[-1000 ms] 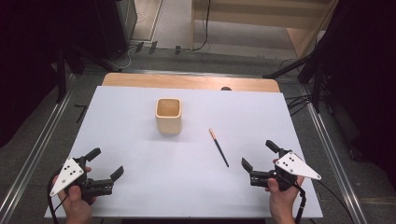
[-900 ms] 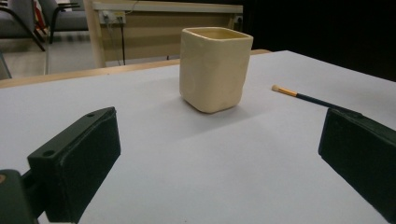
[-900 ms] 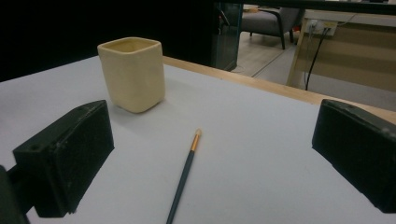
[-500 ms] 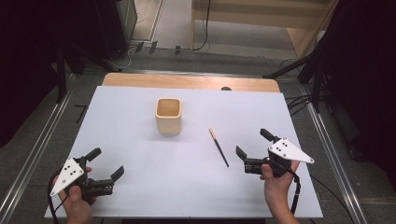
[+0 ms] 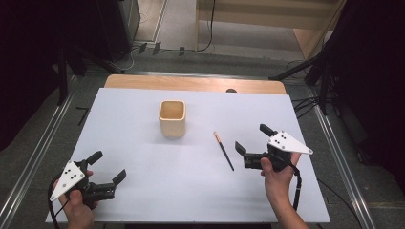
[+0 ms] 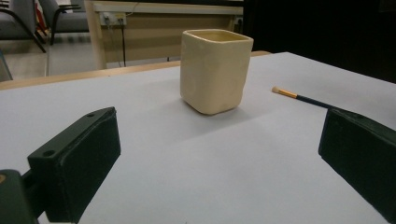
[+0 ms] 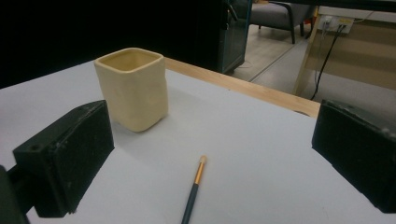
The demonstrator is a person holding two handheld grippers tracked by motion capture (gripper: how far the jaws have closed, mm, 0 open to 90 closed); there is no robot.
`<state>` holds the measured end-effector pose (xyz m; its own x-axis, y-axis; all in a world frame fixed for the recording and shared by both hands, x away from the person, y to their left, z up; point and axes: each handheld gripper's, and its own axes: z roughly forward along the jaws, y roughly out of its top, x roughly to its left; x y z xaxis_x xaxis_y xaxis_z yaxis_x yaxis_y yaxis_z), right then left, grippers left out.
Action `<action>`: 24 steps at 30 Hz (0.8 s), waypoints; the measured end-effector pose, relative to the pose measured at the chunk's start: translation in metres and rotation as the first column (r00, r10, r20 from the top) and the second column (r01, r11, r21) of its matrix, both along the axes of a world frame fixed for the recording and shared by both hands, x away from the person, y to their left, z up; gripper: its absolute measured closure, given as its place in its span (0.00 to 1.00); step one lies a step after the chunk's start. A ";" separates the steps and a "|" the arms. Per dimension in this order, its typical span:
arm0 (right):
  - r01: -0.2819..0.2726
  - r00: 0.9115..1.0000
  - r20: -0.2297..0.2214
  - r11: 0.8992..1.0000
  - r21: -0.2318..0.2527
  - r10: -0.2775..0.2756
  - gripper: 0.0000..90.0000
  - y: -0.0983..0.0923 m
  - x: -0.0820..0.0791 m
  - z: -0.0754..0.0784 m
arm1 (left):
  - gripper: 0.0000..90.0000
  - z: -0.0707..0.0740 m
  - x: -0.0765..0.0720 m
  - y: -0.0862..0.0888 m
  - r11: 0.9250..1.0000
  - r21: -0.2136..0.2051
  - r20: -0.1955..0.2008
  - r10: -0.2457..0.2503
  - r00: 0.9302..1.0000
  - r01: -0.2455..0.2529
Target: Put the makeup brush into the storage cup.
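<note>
the white rectangular table top [image 5: 143, 143] carries everything in the scene; a strip of bare wood shows along its far edge.

the cream square-sided ceramic cup [image 5: 172, 118] stands upright near the middle of the table, closer to the far edge. its mouth is open upward and nothing rises above the rim. this placement leaves it within reach of either hand.

the right gripper [image 5: 252, 144] is held above the table near the right edge, jaws spread wide with nothing between them. it is aimed toward the brush, which in the right gripper view lies low between the two jaws. this alignment suggests an approach for a pick-up.

the left gripper [image 5: 109, 168] sits at the near left corner, jaws likewise spread and empty. it is well apart from both objects and appears to be parked on standby.

the thin dark-handled paintbrush with an orange ferrule and pale tip [image 5: 223, 150] lies flat on the table, to the right of the cup and apart from it. its tip points toward the far edge. the handle end lies just beside the right gripper.
</note>
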<state>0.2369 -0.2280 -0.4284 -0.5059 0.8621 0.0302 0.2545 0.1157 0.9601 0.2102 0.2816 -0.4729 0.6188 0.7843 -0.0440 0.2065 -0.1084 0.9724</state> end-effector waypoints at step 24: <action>-0.029 0.997 -0.074 0.998 -0.053 0.025 0.00 0.017 0.033 0.010 | 0.00 0.000 0.000 0.000 1.000 -0.001 0.000 -0.005 1.000 0.005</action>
<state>0.2697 -0.2110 -0.4188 -0.5275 0.8493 0.0220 0.3198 0.1745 0.9313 0.2104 0.2813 -0.4729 0.6231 0.7808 -0.0448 0.2054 -0.1081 0.9727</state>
